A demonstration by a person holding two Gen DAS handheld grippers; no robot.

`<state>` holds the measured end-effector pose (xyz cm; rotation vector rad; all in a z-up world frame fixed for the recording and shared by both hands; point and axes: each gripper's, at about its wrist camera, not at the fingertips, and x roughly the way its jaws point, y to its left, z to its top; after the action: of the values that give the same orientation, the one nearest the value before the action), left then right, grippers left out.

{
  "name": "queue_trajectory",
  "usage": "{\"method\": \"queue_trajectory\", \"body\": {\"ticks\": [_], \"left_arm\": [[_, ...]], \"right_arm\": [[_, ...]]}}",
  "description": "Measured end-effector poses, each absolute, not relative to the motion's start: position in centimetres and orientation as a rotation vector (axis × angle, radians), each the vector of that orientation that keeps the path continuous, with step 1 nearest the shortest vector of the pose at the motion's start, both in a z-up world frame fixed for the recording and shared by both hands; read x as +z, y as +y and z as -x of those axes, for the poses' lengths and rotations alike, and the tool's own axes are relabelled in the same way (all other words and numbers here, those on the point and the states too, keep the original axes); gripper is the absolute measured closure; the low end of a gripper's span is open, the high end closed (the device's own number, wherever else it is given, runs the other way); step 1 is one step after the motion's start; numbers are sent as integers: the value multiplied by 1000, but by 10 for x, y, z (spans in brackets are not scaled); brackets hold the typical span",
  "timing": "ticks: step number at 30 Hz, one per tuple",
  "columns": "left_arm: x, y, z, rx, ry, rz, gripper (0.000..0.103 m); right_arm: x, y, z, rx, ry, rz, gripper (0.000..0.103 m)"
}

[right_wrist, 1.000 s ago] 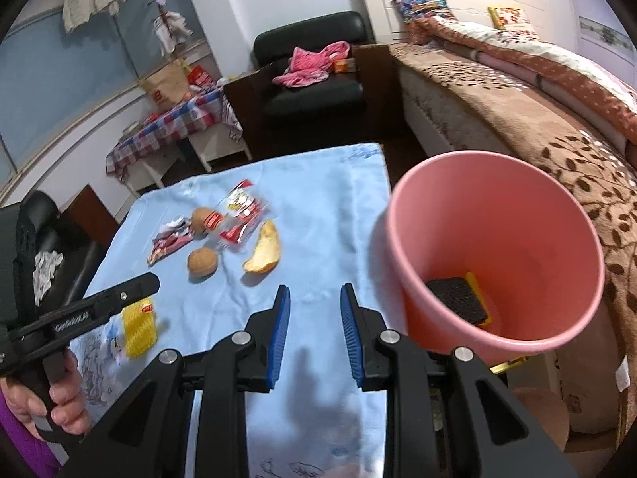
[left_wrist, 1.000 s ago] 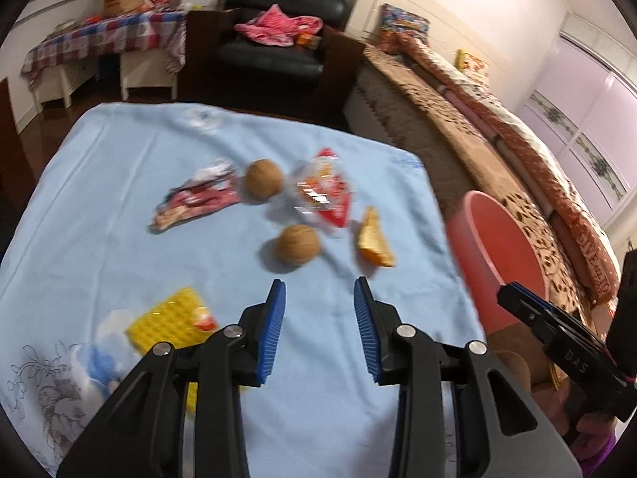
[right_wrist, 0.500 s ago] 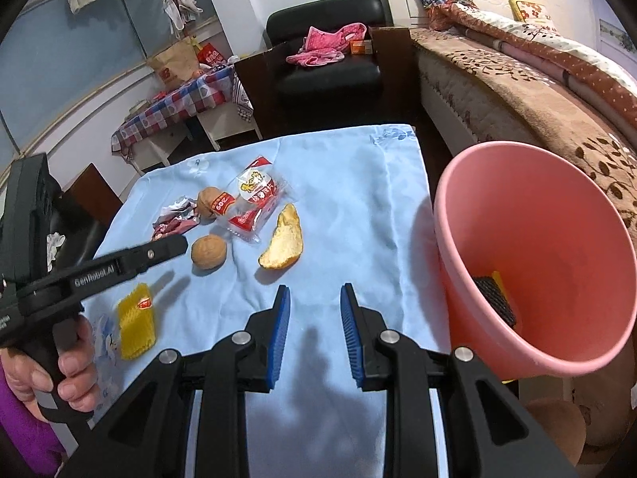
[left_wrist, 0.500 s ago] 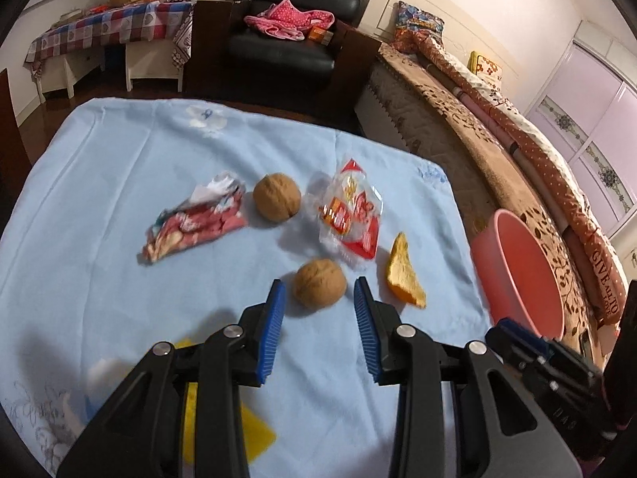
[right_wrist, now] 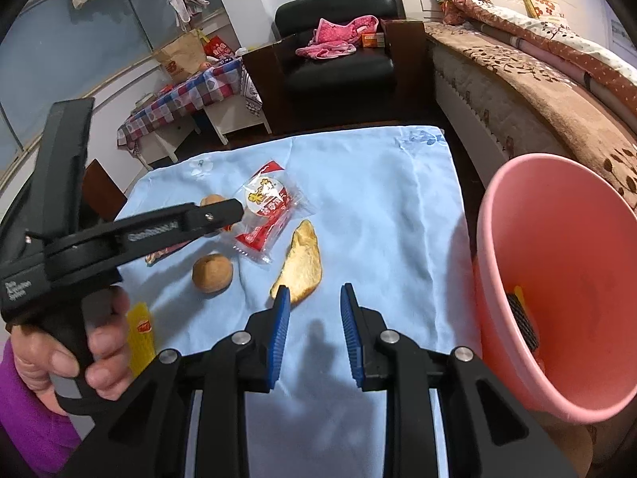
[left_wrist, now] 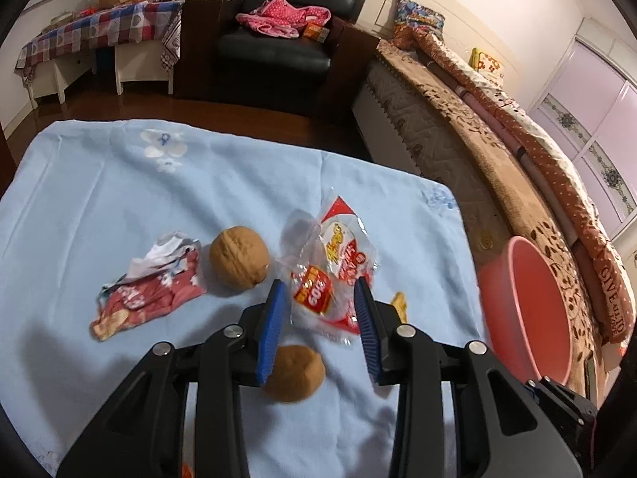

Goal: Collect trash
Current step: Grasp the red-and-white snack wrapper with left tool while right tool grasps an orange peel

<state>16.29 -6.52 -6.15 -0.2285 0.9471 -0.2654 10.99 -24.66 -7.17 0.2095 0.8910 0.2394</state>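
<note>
Here, left hand-held gripper (left_wrist: pixel 318 298) hanging over the blue-clothed desk (left_wrist: pixel 99 199), jaws wide apart, framing a clear snack wrapper (left_wrist: pixel 334 267) without pressing it. Near the desk's right edge, an orange peel (right_wrist: pixel 298 267) just beyond the right hand-held gripper (right_wrist: pixel 312 302), its jaws narrowly parted on nothing. Two walnuts (left_wrist: pixel 239 257) beside the wrapper. Off the right edge, a pink bucket (right_wrist: pixel 557 279).

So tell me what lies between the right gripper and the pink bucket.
Nothing: only bare blue cloth separates the open right gripper from the pink bucket, seen in the right wrist view.
</note>
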Motion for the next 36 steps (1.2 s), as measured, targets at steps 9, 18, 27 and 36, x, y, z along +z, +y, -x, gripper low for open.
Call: {"method": "queue_trajectory", "body": {"ticks": [9, 18, 27, 36], "left_arm": [[-77, -66, -170, -259, 950, 202, 89], [-64, -48, -154, -277, 905, 257, 91], [-54, -36, -142, -283, 892, 296, 91], [-37, -31, -122, -287, 864, 293, 91]], "right_arm": [[-87, -242, -138, 240, 938, -238, 78], [-103, -221, -150, 248, 981, -199, 78], [-105, -206, -146, 249, 966, -124, 89], [-94, -221, -132, 237, 945, -165, 99]]}}
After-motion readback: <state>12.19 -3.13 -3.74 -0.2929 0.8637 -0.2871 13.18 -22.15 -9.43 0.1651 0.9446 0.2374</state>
